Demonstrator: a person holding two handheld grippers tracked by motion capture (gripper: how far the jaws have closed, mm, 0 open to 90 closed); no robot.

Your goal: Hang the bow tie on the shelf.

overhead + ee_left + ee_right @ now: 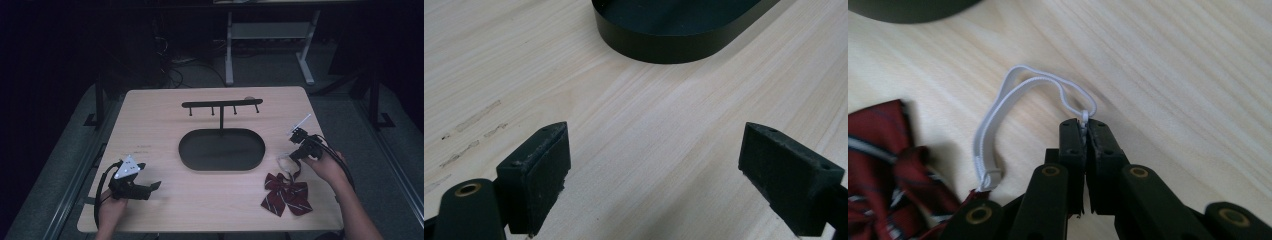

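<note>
- Your right gripper (1084, 122) is clamped down on the white elastic strap (998, 107) of the bow tie, jaws pinched together with just the thin band caught at the very tips.
- From the right gripper view, that strap runs out from the tips in a long flat loop lying on the wood, curving round and back down to a little white clasp where it joins the fabric.
- That red striped bow tie (286, 196) itself is flat on the table (150, 130), near the front edge on your right side, just below and to the left of your right gripper (296, 152) in the high view. Dark red with thin pale stripes.
- Your right hand (327, 165) sits just beside the bow tie, cable trailing off behind it.
- Over on the other side, your left gripper (654, 165) is wide open, nothing between the pads, just bare wood showing in the gap. In the high view it's (135, 182) near the front left corner, pointing towards the middle of the table, well apart from the bow tie.
- Between your two grippers, a bit further back, there's the black oval tray (222, 150), and its dark rim also shows at the top of the left gripper view (664, 45).
- Rising from the back of that tray is a thin post with a black crossbar (222, 104) on top, small pegs hanging under it.
- A few faint scuff marks (471, 135) on the wood near your left gripper.
</note>
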